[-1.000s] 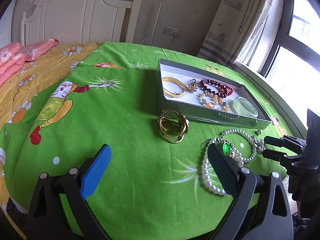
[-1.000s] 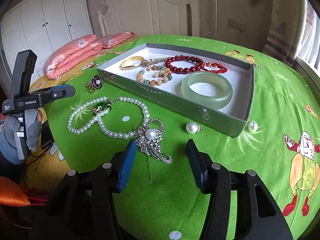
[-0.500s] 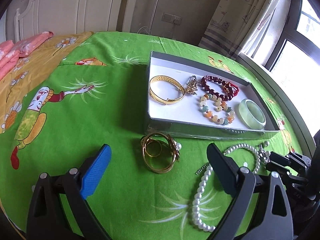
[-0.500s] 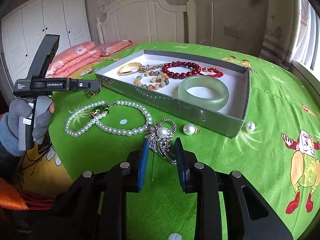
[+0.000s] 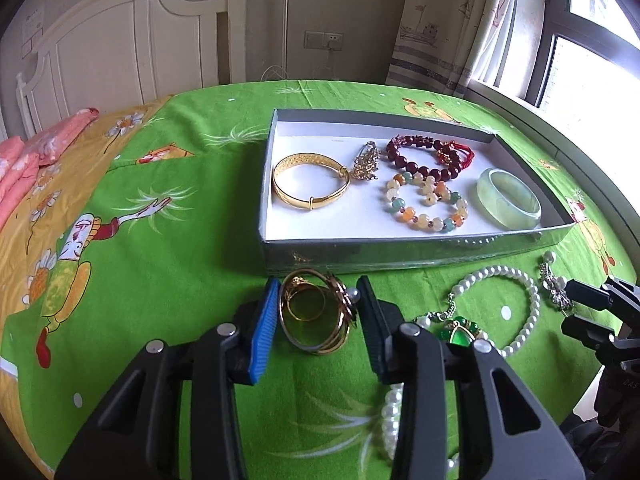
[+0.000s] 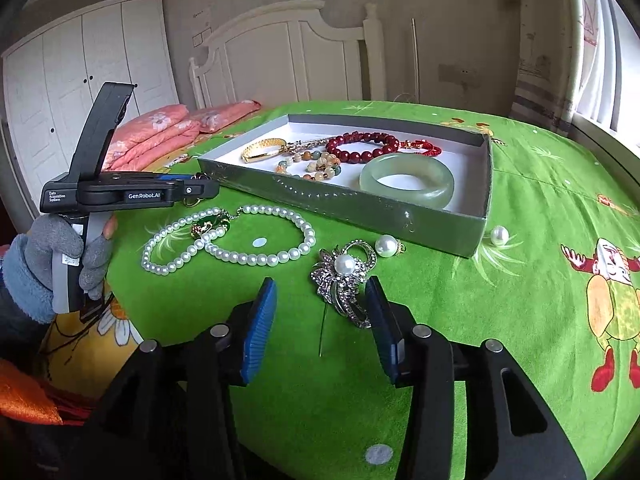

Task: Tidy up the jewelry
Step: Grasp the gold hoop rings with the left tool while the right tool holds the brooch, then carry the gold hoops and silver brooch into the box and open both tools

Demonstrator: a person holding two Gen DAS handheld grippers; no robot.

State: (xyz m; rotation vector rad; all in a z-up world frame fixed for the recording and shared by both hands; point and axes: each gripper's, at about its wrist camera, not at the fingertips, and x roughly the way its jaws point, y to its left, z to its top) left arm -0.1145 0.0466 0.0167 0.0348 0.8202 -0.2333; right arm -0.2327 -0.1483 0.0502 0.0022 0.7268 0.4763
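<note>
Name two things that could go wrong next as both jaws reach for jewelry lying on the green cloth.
1. The left gripper brackets the gold bangles, which are loose stacked rings; closing may catch only one and spill the rest.
2. The right gripper sits off-centre: the silver pearl brooch lies against one jaw, so closing could push it aside, and its thin pin could snag the green cloth.

Jewelry lies partly sorted, some in a grey tray, some on green cloth.

Gold bangles [image 5: 314,314] sit between the left gripper [image 5: 318,320] fingers; beyond them the white-lined tray [image 5: 420,254] holds a gold bracelet [image 5: 310,186], red beads [image 5: 420,156], pastel beads [image 5: 426,204] and a jade bangle [image 5: 508,198]. A pearl brooch [image 6: 344,276] lies between the right gripper [image 6: 320,320] fingertips, touching the right one; a pearl necklace [image 6: 228,240] sprawls ahead-left.
</note>
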